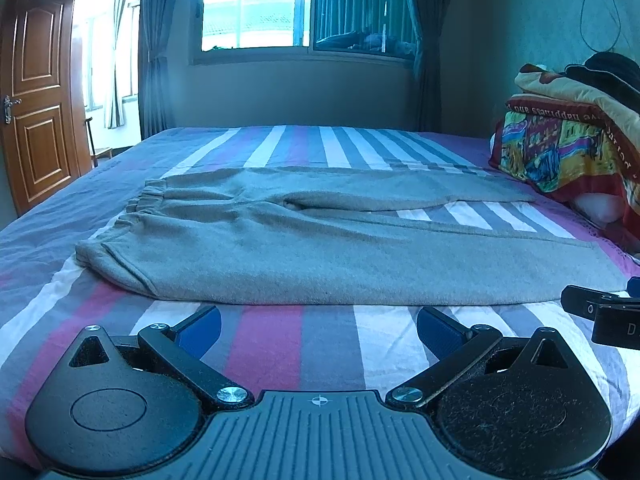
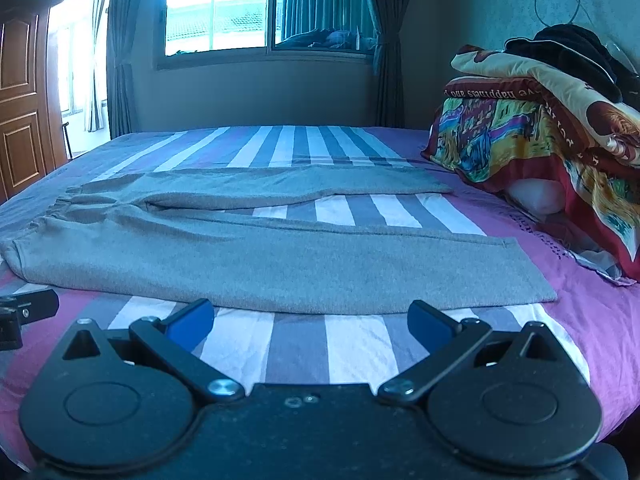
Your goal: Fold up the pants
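Observation:
Grey pants (image 1: 320,248) lie flat on the striped bed sheet, waistband at the left, both legs stretched to the right with a gap of sheet between them. They also show in the right wrist view (image 2: 280,264). My left gripper (image 1: 319,326) is open and empty, just in front of the near leg's front edge. My right gripper (image 2: 310,320) is open and empty, just in front of the near leg toward the cuff end. The right gripper's tip shows at the right edge of the left wrist view (image 1: 600,308).
A pile of colourful folded blankets and a pillow (image 2: 540,132) sits at the right end of the bed. A window with curtains (image 1: 256,4) is on the far wall. A wooden door (image 1: 36,92) stands at the left.

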`<state>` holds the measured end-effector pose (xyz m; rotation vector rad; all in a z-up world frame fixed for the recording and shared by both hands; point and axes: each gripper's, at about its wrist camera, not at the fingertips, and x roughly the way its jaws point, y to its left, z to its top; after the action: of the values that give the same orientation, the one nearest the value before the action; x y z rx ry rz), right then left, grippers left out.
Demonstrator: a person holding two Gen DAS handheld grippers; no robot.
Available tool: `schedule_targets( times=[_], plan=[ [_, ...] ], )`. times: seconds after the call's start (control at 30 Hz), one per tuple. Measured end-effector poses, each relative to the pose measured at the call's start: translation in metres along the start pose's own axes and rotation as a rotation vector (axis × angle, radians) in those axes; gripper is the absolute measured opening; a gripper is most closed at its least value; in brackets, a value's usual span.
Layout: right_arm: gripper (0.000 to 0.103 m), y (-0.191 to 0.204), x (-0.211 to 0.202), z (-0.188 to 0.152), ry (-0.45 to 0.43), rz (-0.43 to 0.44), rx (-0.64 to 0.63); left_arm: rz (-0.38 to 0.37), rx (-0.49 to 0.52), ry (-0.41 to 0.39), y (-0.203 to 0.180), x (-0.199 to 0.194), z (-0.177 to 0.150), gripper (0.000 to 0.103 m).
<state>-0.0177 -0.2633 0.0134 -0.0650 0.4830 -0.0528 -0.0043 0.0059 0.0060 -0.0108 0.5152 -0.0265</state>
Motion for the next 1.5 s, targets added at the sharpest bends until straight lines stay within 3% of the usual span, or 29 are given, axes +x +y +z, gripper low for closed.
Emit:
schedule_targets(
  times=[1.5],
  plan=[
    [0.103, 0.0036, 0.0021, -0.0018, 0.013, -0.005, -0.008, -0.002, -0.003, 0.009, -0.0004, 0.0056, -0.0055, 0.103]
  ],
)
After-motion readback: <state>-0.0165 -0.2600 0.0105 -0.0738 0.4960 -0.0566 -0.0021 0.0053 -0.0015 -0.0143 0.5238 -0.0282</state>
